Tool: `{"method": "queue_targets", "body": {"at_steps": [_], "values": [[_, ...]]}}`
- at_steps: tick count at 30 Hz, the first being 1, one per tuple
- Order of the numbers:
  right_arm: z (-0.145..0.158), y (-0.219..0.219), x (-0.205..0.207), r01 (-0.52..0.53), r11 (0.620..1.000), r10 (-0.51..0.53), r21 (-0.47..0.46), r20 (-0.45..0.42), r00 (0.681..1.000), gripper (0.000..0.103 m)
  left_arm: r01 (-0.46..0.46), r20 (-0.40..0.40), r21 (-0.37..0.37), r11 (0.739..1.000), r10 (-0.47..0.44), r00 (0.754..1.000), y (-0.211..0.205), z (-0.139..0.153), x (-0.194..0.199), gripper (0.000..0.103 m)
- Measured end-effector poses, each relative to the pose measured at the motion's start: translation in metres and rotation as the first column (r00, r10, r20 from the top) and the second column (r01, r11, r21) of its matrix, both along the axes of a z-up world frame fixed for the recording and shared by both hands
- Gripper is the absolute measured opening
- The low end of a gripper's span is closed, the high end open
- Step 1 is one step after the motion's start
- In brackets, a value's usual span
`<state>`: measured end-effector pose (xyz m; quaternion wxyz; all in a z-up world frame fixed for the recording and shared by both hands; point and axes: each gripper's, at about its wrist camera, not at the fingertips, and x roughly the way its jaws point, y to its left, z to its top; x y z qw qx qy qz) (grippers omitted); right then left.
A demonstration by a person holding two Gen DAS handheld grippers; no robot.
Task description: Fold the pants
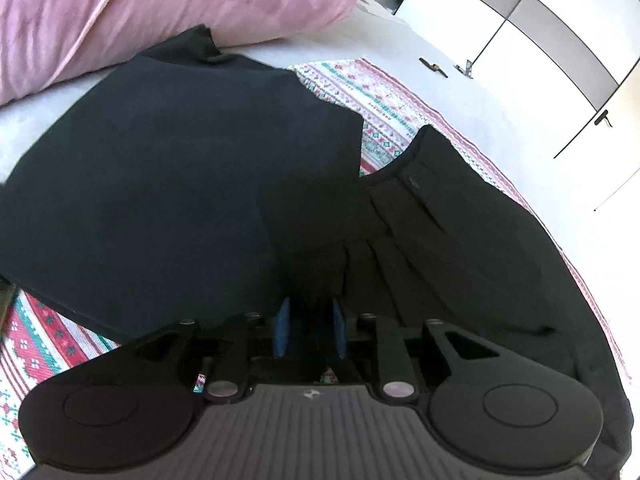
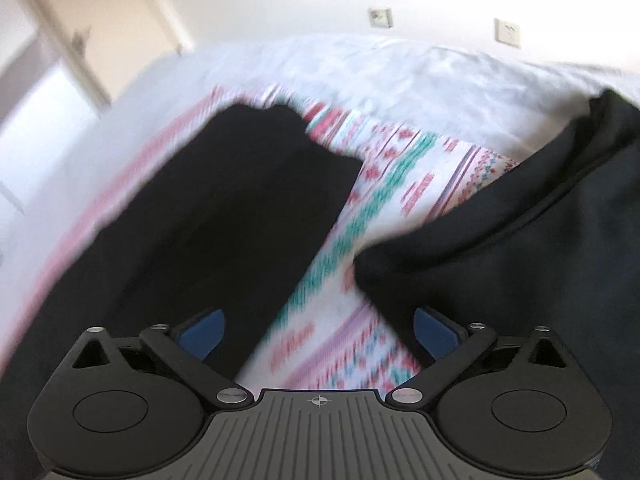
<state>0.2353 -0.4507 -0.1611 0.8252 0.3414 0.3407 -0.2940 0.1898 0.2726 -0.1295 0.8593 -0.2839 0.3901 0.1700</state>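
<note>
Black pants [image 1: 168, 184] lie on a patterned pink, green and white cloth [image 1: 360, 92] on a bed. In the left wrist view one leg lies flat to the left and the waistband part [image 1: 432, 208] bunches up to the right. My left gripper [image 1: 308, 328] is shut on a pinch of the black fabric between its blue pads [image 1: 283, 326]. In the blurred right wrist view, my right gripper [image 2: 320, 332] is open and empty above the cloth [image 2: 344, 264], between a flat black leg [image 2: 224, 208] on the left and a raised black fold [image 2: 520, 248] on the right.
A pink pillow [image 1: 140, 12] lies at the far left of the bed. A white sheet [image 2: 360, 76] lies under the patterned cloth. White wardrobe doors [image 1: 540, 40] stand beyond the bed. Wall sockets [image 2: 508, 32] sit on the wall.
</note>
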Motion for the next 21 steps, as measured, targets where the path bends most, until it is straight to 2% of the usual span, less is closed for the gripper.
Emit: {"method": "queue_targets", "body": {"at_steps": [3, 6, 8, 11, 15, 18, 21], "values": [[0.001, -0.013, 0.004, 0.009, 0.999, -0.007, -0.035, 0.049, 0.999, 0.095, 0.028, -0.003, 0.033, 0.999, -0.028, 1.0, -0.007, 0.002, 0.009, 0.016], [-0.011, -0.024, 0.019, -0.018, 1.0, 0.02, -0.019, 0.062, 0.998, 0.081, 0.045, -0.027, 0.043, 0.998, -0.043, 0.999, -0.004, -0.006, 0.028, 0.017], [-0.022, -0.032, 0.028, -0.006, 1.0, 0.006, 0.006, 0.063, 0.998, 0.08, 0.047, -0.037, 0.04, 0.998, -0.045, 0.998, -0.005, -0.01, 0.032, 0.017], [-0.028, -0.037, 0.039, -0.004, 1.0, 0.005, -0.006, 0.093, 0.996, 0.08, 0.049, -0.05, 0.066, 0.997, -0.046, 0.998, -0.008, -0.015, 0.041, 0.017], [-0.022, -0.036, 0.053, -0.018, 1.0, 0.018, -0.003, 0.141, 0.99, 0.079, 0.042, -0.052, 0.093, 0.995, -0.037, 0.998, -0.016, -0.015, 0.041, 0.016], [-0.013, -0.022, 0.065, -0.039, 0.995, 0.05, -0.091, 0.113, 0.992, 0.079, 0.041, -0.054, 0.124, 0.991, -0.034, 0.998, -0.019, -0.015, 0.043, 0.012], [-0.009, 0.002, 0.084, -0.13, 0.977, 0.143, -0.172, 0.069, 0.987, 0.079, 0.068, -0.072, 0.171, 0.983, -0.056, 0.996, -0.028, -0.016, 0.047, 0.012]]}}
